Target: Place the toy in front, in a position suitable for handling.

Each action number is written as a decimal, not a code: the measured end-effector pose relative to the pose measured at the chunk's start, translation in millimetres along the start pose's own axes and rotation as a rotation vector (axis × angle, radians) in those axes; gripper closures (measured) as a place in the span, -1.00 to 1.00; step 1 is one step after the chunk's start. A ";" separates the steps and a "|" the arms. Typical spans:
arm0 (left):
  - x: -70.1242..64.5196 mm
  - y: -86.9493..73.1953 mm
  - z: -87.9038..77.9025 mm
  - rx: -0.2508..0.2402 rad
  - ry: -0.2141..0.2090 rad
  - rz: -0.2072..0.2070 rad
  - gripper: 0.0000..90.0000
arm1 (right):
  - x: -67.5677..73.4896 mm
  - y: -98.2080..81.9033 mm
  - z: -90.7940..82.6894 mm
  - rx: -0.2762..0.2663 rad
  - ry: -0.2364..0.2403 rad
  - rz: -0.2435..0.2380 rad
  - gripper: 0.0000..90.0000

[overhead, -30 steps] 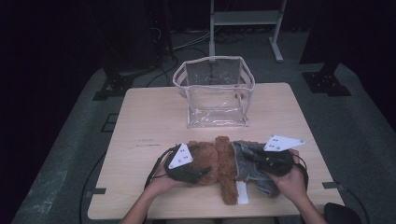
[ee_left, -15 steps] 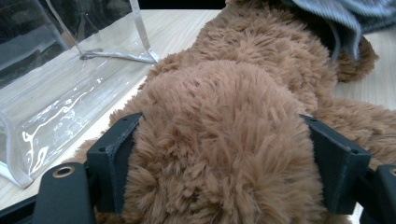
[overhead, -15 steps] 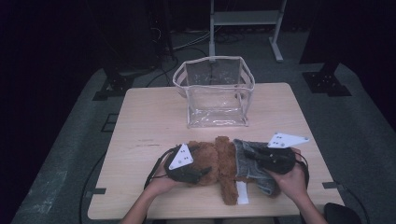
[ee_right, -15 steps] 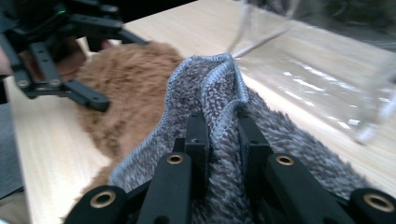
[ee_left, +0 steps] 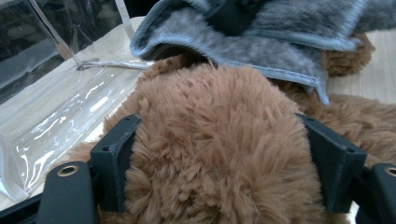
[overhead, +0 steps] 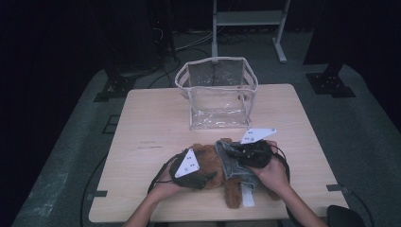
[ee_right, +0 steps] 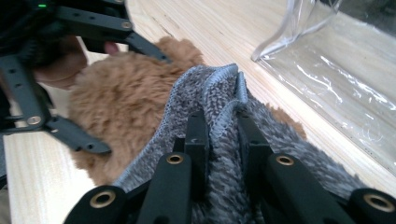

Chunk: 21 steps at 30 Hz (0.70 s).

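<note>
Near the table's [overhead: 142, 123] front edge, a brown plush toy [overhead: 213, 163] is being squeezed by the left gripper [ee_left: 219, 154], its jaws closing, while the right gripper [ee_right: 219, 126] is clamping the grey garment [ee_right: 261, 140], probably being pulled over it; further tugging seems needed.

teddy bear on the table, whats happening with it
A person works on a brown teddy bear lying on the wooden table. The left hand-held gripper straddles the bear's furry body, its jaws having just been closing. The right hand-held gripper pinches the edge of the grey fleece garment. A clear plastic bag stands open behind.
</note>
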<state>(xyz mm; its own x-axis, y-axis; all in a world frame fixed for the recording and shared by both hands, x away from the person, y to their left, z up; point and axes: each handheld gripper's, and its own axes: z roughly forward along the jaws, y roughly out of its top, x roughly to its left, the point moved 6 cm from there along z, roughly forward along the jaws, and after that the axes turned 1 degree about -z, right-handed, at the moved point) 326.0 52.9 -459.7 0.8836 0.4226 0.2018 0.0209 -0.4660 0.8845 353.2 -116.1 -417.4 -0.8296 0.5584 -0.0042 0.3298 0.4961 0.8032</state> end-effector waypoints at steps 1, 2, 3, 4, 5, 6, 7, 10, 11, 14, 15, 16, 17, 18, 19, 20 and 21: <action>0.1 -0.1 -0.1 -0.001 -0.001 0.001 -0.49 | -3.1 0.0 -0.9 0.002 -0.002 0.006 0.71; -0.2 -0.1 -0.2 -0.001 -0.002 0.003 -0.49 | -7.6 -0.4 -3.3 0.003 -0.009 0.012 0.71; -0.4 -0.2 -0.3 -0.001 -0.003 0.004 -0.49 | -12.9 -1.4 -6.5 0.005 -0.022 0.015 0.71; -0.7 -0.3 -0.4 -0.001 -0.003 0.006 -0.49 | -18.8 -2.7 -10.2 0.010 -0.036 0.023 0.71; -1.0 0.0 -0.2 -0.002 -0.004 0.009 -0.49 | -24.9 -4.0 -14.2 0.013 -0.049 0.036 0.71; -1.3 0.3 0.0 -0.003 -0.006 0.015 -0.49 | -30.1 -4.7 -17.9 0.015 -0.057 0.054 0.71; -2.0 0.5 0.3 -0.003 -0.009 0.020 -0.49 | -33.6 -4.6 -20.5 0.013 -0.051 0.070 0.71; -4.0 1.0 1.1 -0.006 -0.012 0.037 -0.49 | -30.6 -0.6 -18.2 0.023 -0.035 0.064 0.71; -4.0 0.7 0.8 -0.004 -0.013 0.042 -0.49 | -27.3 0.9 -14.3 0.035 -0.030 0.051 0.71; -4.4 0.2 0.3 -0.011 -0.014 0.038 -0.49 | -22.9 3.0 -1.0 0.078 -0.028 0.018 0.71; -4.3 0.1 0.1 -0.011 -0.016 0.039 -0.49 | -25.5 3.1 0.4 0.078 -0.022 0.025 0.71; -3.9 0.0 -0.2 -0.010 -0.018 0.040 -0.49 | -29.9 2.4 -0.1 0.079 -0.017 0.040 0.71; -3.3 -0.3 -0.4 -0.009 -0.018 0.042 -0.49 | -34.9 1.1 -1.3 0.076 -0.019 0.060 0.71; -3.1 -0.5 -0.4 -0.010 -0.019 0.038 -0.49 | -40.5 -1.0 -3.3 0.074 -0.031 0.072 0.70; -3.1 -0.4 -0.3 -0.005 -0.016 0.038 -0.49 | -46.1 -3.7 -6.0 0.075 -0.046 0.084 0.70; -3.1 -0.2 -0.4 -0.002 -0.013 0.040 -0.49 | -53.6 -8.6 -10.7 0.074 -0.059 0.102 0.70; -3.1 -0.1 -0.5 0.001 -0.011 0.043 -0.49 | -57.4 -11.3 -13.4 0.072 -0.069 0.106 0.70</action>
<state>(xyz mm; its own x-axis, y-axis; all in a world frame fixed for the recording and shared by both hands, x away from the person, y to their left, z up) 323.0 52.0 -460.2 0.8885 0.3941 0.2348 -0.0164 -0.4842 0.8748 391.1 -162.6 -418.2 -0.7564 0.6531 0.0356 0.4475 0.4771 0.7564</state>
